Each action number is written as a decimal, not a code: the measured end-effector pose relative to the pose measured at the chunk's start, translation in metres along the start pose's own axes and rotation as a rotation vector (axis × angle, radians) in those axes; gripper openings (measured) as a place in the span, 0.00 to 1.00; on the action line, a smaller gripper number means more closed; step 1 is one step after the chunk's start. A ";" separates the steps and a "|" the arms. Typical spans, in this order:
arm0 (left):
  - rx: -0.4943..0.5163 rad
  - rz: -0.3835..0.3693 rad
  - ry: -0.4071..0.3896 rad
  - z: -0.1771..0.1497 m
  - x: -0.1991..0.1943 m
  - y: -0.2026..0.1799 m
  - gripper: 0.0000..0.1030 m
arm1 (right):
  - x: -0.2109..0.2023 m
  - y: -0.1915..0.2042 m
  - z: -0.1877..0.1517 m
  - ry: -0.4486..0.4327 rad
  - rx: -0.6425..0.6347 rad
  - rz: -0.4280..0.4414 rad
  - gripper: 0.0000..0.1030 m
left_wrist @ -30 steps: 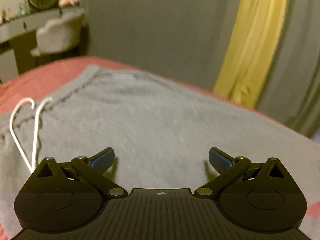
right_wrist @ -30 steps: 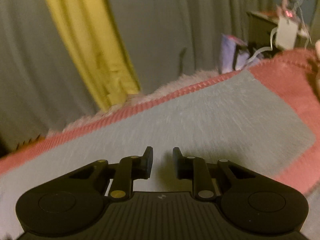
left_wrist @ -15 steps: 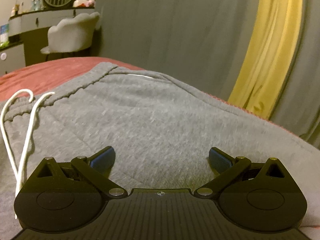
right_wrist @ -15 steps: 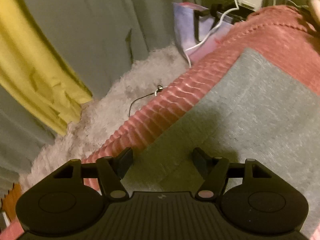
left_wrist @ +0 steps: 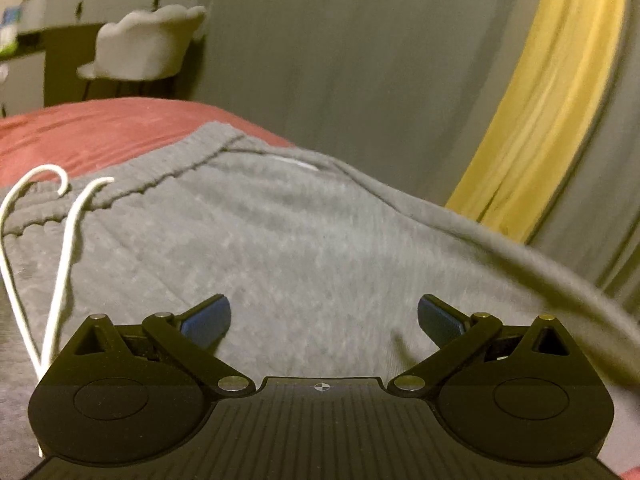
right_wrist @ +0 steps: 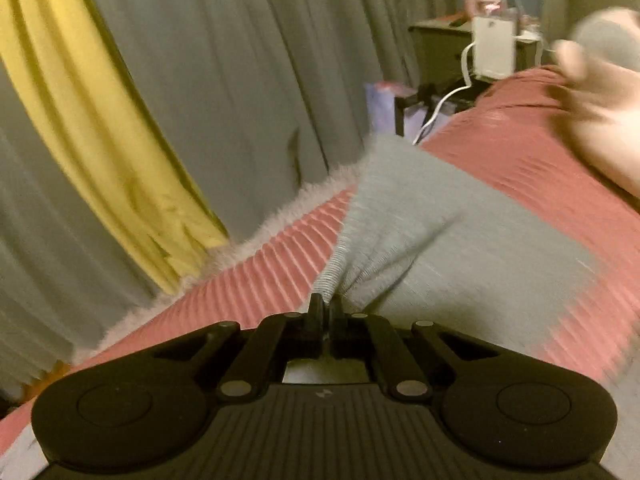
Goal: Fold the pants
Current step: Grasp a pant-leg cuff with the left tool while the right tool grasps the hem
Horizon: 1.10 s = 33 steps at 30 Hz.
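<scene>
Grey sweatpants (left_wrist: 288, 248) lie on a red bedspread (left_wrist: 96, 128), waistband at the far left with a white drawstring (left_wrist: 60, 248) trailing toward me. My left gripper (left_wrist: 324, 316) is open and empty, low over the upper part of the pants. In the right wrist view my right gripper (right_wrist: 326, 312) is shut on the ribbed edge of a pant leg (right_wrist: 440, 232) and lifts it off the bedspread (right_wrist: 256, 280), so the cloth bunches and folds up from the jaws.
Grey and yellow curtains (right_wrist: 120, 160) hang behind the bed, with a fluffy rug (right_wrist: 280, 216) below. A pale chair (left_wrist: 144, 44) and desk stand at the far left. A nightstand (right_wrist: 448, 48) with cables and a pale blurred object (right_wrist: 600, 112) are at the right.
My right gripper went from open over the pant leg's edge to shut on it, and the cloth has risen. My left gripper stayed open and shifted slightly over the pants.
</scene>
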<state>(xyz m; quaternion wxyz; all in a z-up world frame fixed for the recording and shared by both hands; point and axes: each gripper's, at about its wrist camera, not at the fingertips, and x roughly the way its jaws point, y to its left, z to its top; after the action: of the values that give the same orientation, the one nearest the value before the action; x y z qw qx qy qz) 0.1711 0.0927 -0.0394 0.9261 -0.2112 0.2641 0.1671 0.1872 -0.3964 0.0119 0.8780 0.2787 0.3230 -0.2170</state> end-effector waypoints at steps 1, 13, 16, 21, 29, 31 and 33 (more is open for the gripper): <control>-0.022 -0.006 -0.002 0.004 -0.002 0.004 1.00 | -0.030 -0.015 -0.017 -0.013 -0.013 0.010 0.02; -0.260 -0.207 0.215 0.046 0.011 0.025 1.00 | -0.105 -0.114 -0.165 0.088 -0.131 -0.092 0.03; -0.205 -0.222 0.231 0.065 0.027 0.009 1.00 | -0.103 -0.101 -0.161 0.047 -0.256 -0.126 0.04; -0.231 -0.202 0.355 0.085 0.084 -0.005 0.72 | -0.101 -0.096 -0.159 -0.005 -0.293 -0.127 0.15; -0.164 -0.183 0.495 0.084 0.139 -0.026 0.21 | -0.082 -0.096 -0.150 -0.022 -0.358 -0.208 0.39; -0.213 -0.227 0.509 0.082 0.142 -0.022 0.16 | -0.072 -0.099 -0.143 -0.012 -0.331 -0.184 0.27; -0.272 -0.275 0.510 0.089 0.135 -0.010 0.11 | -0.064 -0.104 -0.134 0.009 -0.271 -0.147 0.09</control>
<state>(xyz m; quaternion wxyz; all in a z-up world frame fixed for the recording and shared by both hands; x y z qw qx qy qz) 0.3209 0.1538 -0.0438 0.8074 -0.4018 0.4318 0.0160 0.0246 -0.3771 -0.0652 0.8880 0.1342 0.3726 -0.2337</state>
